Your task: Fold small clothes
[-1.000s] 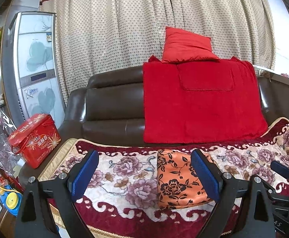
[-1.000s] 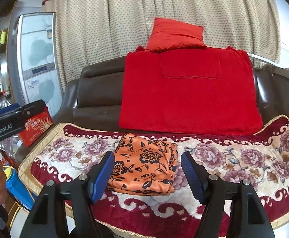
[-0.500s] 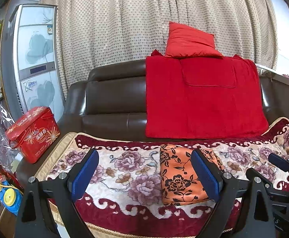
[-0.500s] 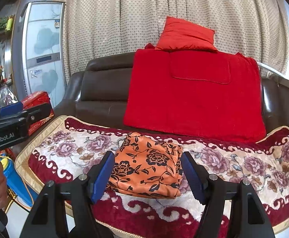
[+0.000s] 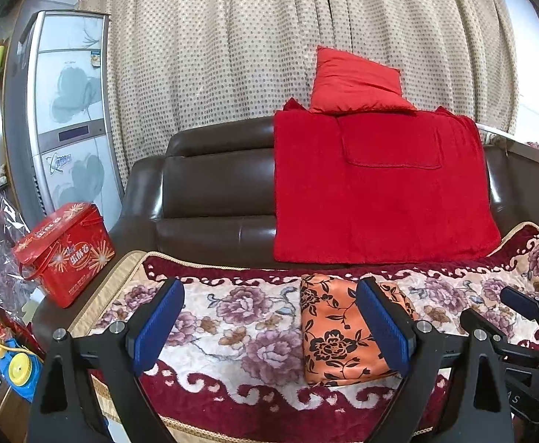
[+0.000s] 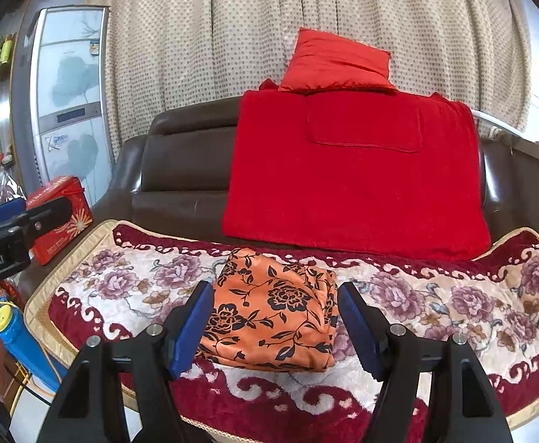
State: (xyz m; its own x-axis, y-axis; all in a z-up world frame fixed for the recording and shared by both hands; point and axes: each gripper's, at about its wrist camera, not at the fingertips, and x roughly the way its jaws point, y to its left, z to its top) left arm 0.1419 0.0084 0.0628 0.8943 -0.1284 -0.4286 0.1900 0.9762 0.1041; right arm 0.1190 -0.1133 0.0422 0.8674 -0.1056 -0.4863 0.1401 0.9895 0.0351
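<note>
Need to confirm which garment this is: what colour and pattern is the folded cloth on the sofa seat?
The folded cloth is orange with a black flower-and-vine print, clearest in the right wrist view.

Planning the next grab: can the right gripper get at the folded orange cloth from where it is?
Probably yes: the right gripper has its jaws open, the orange cloth lies uncovered straight ahead between them.

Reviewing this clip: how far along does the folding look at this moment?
Done: the orange floral garment lies as a compact folded rectangle on the floral sofa cover.
In hand: nothing. The right gripper and left gripper are both open, clear of the cloth.
Left: no other loose clothing shows, so at most a final tidy or putting it away; folding looks essentially finished.
</note>
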